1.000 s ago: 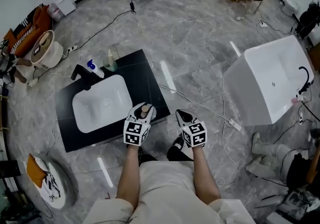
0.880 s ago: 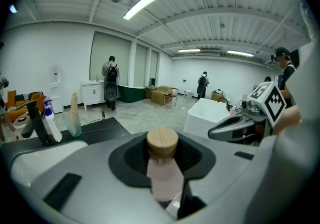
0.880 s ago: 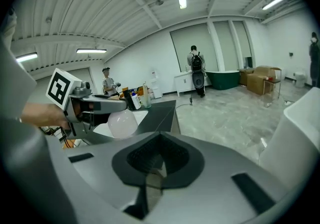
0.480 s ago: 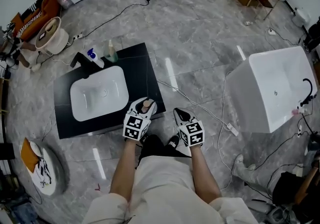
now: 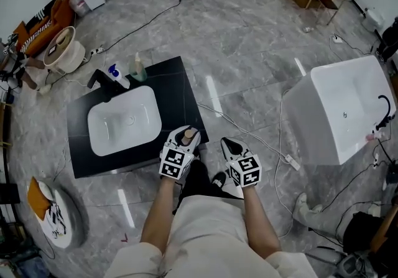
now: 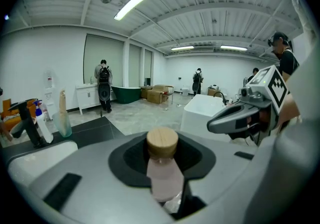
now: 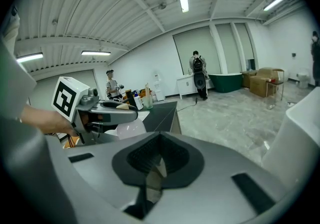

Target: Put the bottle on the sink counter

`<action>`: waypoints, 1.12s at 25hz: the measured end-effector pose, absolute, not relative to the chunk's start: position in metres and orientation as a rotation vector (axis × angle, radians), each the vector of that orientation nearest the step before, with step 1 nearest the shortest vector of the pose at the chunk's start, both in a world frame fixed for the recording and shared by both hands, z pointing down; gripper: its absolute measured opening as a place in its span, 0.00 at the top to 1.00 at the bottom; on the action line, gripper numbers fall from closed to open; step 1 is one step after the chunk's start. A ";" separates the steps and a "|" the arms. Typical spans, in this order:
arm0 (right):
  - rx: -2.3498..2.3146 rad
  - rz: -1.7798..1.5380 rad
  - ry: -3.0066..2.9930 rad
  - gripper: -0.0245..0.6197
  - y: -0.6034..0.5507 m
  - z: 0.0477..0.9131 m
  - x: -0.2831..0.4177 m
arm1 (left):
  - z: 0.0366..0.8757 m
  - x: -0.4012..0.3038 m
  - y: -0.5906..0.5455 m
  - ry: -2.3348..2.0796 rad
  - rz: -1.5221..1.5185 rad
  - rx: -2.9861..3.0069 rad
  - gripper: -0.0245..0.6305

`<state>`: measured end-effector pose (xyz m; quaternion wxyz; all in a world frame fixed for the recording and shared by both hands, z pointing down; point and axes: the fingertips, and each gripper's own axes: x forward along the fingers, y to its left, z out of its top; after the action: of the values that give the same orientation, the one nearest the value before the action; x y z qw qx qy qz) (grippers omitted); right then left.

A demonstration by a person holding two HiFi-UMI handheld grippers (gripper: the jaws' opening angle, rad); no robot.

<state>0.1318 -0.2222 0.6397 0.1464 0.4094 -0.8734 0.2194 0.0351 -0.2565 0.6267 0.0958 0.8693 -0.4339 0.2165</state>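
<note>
My left gripper point(image 5: 185, 143) is shut on a pale pink bottle with a wooden cap point(image 5: 187, 136), held upright over the near right corner of the black sink counter point(image 5: 180, 93). In the left gripper view the bottle point(image 6: 163, 175) stands between the dark pads, cap upward. The white basin point(image 5: 123, 121) lies left of the gripper. My right gripper point(image 5: 230, 145) hangs beside it over the floor, jaws together with nothing in them. The right gripper view shows the left gripper point(image 7: 107, 110) and the bottle point(image 7: 131, 129) just left of it.
A black faucet point(image 5: 99, 81), a spray bottle point(image 5: 117, 75) and a soap bottle point(image 5: 138, 68) stand at the counter's far edge. A white bathtub point(image 5: 339, 109) sits to the right, with a cable point(image 5: 249, 130) across the floor. Baskets point(image 5: 59, 53) and boxes line the walls.
The view has shifted slightly, and both grippers sit a little lower and further right in it. The left gripper still holds the bottle at the counter's near corner.
</note>
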 end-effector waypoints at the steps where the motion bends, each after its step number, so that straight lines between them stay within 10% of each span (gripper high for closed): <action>1: 1.185 0.636 -2.509 0.96 -0.223 0.642 0.133 | 0.630 0.036 -0.258 -1.279 0.646 2.581 0.78; 28: 1.146 0.763 -2.387 0.96 -0.213 0.687 0.138 | 0.680 0.045 -0.280 -1.186 0.699 2.566 0.78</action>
<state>0.1385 -0.2127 0.6874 0.1919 0.4083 -0.8501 0.2717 0.0446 -0.2799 0.6798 0.1146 0.8754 -0.4045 0.2385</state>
